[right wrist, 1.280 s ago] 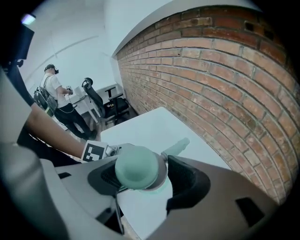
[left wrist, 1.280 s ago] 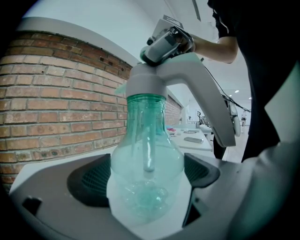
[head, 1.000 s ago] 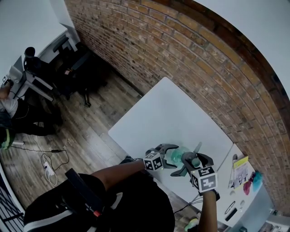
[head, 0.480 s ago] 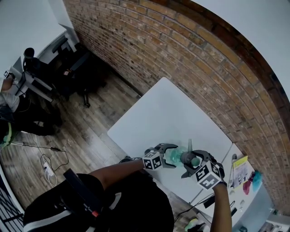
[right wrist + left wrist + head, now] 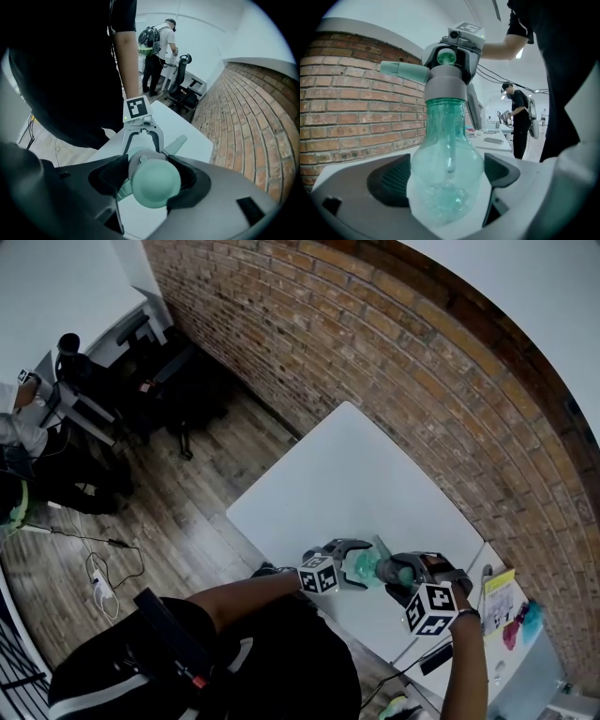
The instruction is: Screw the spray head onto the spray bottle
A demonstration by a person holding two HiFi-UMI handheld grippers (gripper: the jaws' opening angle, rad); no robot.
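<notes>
A clear green spray bottle (image 5: 447,164) lies sideways above the white table (image 5: 361,484), its round body clamped in my left gripper (image 5: 349,563). The grey and mint spray head (image 5: 440,77) sits on its neck, nozzle (image 5: 401,70) pointing left in the left gripper view. My right gripper (image 5: 401,570) is shut round the spray head (image 5: 154,180), whose mint pump top faces that camera. In the head view the bottle (image 5: 364,566) spans the gap between both grippers over the table's near edge.
A brick wall (image 5: 403,362) runs along the table's far side. A second white table (image 5: 511,652) at the right holds papers and small items. Dark chairs and a desk (image 5: 141,371) stand at the far left, with people (image 5: 157,44) beyond.
My right gripper has rolled round the bottle's axis with the spray head; the nozzle has swung from pointing up-right to up-left. The left gripper and bottle stay put.
</notes>
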